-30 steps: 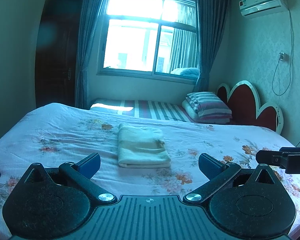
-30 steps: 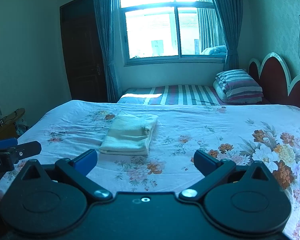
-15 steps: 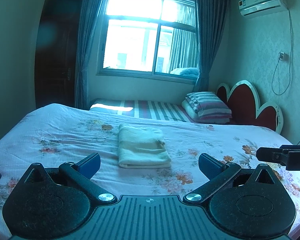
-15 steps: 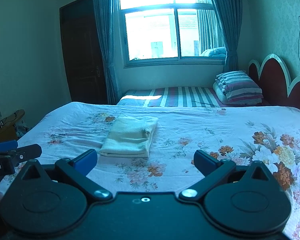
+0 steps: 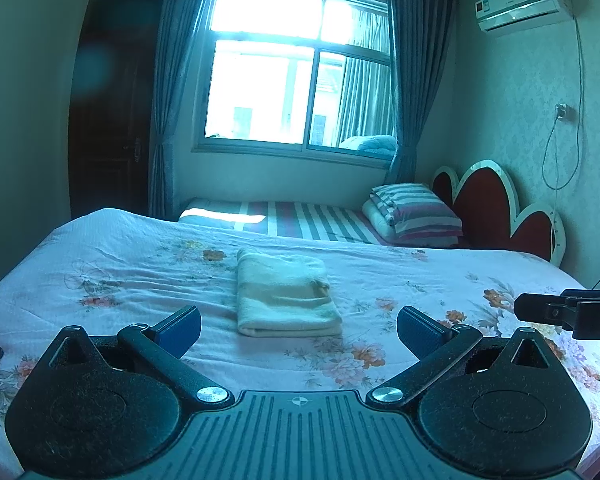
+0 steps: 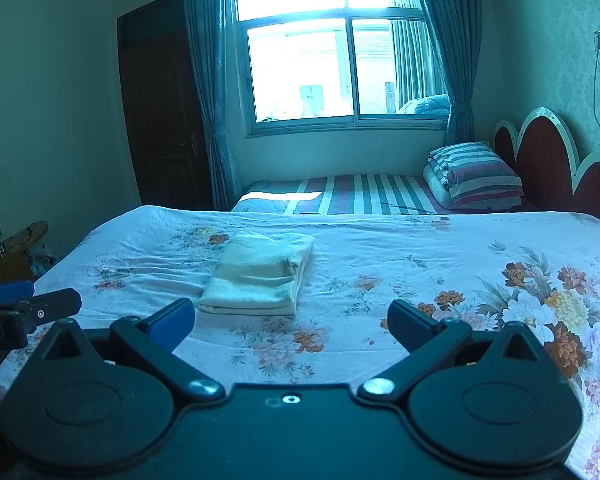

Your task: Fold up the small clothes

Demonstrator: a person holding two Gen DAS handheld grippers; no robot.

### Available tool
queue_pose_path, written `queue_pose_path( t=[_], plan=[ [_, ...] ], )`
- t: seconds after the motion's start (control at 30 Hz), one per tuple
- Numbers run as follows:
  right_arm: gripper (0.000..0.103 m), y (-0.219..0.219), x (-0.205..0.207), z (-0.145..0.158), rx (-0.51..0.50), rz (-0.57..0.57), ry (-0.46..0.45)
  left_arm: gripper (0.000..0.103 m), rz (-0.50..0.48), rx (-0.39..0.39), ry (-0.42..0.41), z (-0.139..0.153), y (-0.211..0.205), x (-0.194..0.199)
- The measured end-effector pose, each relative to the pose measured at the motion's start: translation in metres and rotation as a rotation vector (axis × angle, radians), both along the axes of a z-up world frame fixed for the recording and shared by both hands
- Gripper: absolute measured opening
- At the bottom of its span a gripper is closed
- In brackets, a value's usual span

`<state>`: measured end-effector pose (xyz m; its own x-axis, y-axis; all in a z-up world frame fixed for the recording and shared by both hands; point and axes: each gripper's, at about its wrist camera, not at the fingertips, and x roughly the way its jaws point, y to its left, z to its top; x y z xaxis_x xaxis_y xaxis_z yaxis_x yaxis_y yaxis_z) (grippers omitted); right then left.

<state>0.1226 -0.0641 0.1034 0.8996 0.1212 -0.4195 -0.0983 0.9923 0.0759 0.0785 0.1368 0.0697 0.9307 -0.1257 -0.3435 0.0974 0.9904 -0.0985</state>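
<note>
Resting folded on the floral bed [image 5: 100, 264], cream cloth [image 5: 286, 298] looks finished: compact rectangle, no loose garment visible. Left hand-held gripper [image 5: 298, 326] and right hand-held gripper [image 6: 290, 320] both spread wide, empty, short of the cloth. Left view alone shows air conditioner [image 5: 522, 2]; right view alone shows clutter [image 6: 18, 248] left of the bed

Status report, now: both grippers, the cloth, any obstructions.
Left gripper open, empty, short of the bed's near edge. Right gripper open, empty, level with it. Folded cream cloth flat on floral bedspread, untouched. Nothing between grippers and cloth.
</note>
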Motion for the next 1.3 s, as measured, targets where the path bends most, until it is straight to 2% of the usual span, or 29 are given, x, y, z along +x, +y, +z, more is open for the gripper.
queue_pose_path(
  t=[1.0,1.3],
  plan=[
    [0.103,0.0002,0.0046,0.0007,0.009,0.018,-0.004,0.103,-0.025,0.030,-0.016,0.0025,-0.0047,-0.0002],
    [0.103,0.0028,0.0039,-0.0004,-0.004,0.017,-0.011,0.103,-0.058,0.036,-0.025,0.0074,-0.0097,-0.0028]
  ],
)
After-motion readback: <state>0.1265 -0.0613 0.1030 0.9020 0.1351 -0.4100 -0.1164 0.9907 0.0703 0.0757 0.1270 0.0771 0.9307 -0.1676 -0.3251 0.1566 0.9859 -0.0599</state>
